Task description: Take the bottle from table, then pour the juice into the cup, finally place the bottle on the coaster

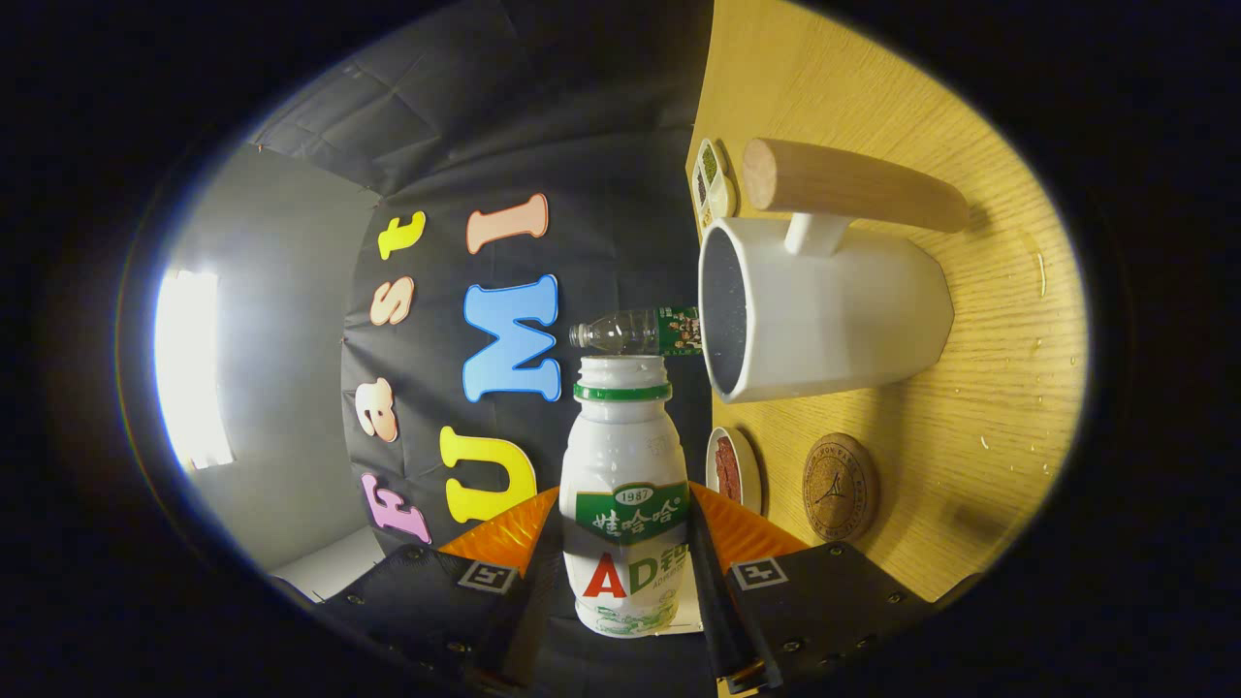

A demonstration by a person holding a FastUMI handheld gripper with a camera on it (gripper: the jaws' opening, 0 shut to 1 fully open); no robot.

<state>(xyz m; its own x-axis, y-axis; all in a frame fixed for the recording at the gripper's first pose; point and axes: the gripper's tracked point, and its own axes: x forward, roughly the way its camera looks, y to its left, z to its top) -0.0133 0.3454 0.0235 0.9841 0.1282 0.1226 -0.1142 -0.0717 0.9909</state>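
Bottle [622, 494]: you have it between the two fingers of the tool [620, 572], cap off, its open mouth pointing at the cup's opening without touching it.
Tool: clenched on the bottle, one finger [528, 582] pressed on each side of its lower body.
Bottle writing: a green band reads "1987" above Chinese characters; below it stand a red "A" and a blue "D", with the rest of that line turned out of your sight.
Cup [824, 315]: white, with a wooden handle [853, 184] on a white stem; the view is rolled, so it appears on its side, its dark inside facing the bottle.
Coaster [840, 487]: round cork disc with a stamped emblem; its lettering is too small to read. It lies on the tabletop just beside the cup's base, apart from the bottle.
Tabletop [970, 427]: light wood grain, with a few wet drops beyond the cup.
Other things: a clear bottle [635, 332] with a green label peeks from behind the cup's rim; a small dish [729, 467] of red stuff sits by the coaster; a divided dish [713, 179] sits near the handle.
Room: grey wall [281, 339] with a bright window patch.
Hard to tell: whether any juice is flowing.
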